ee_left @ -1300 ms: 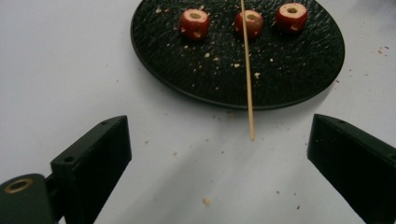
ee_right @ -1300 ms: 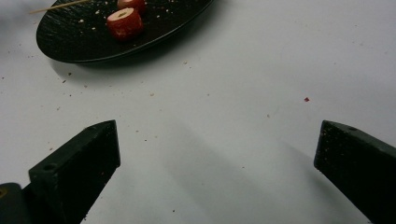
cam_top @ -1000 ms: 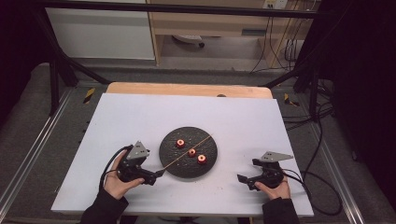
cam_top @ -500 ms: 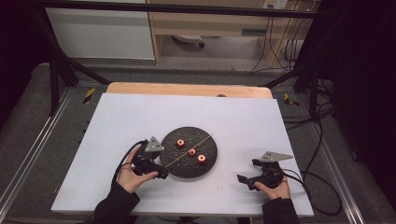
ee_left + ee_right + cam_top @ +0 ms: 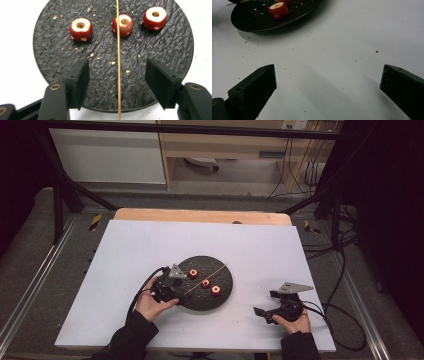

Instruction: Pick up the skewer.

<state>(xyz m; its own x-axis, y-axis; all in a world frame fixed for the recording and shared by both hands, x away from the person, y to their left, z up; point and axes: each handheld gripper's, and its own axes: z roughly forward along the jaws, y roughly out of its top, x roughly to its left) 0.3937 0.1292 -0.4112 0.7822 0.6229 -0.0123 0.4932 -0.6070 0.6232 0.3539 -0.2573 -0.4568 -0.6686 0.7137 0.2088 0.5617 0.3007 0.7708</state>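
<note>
At the left, the left gripper point(image 5: 117, 82) hangs over the near edge of the black plate point(image 5: 226, 292), its jaws just closing in, spread on either side of the thin wooden skewer point(image 5: 118, 75) but not yet touching it. The skewer lies across the plate beside three cored red fruit pieces point(image 5: 80, 28). To grip well, I'd centre the stick and pinch low near its end. At the right, the right gripper point(image 5: 272, 311) rests with jaws wide apart, holding nothing.
</note>
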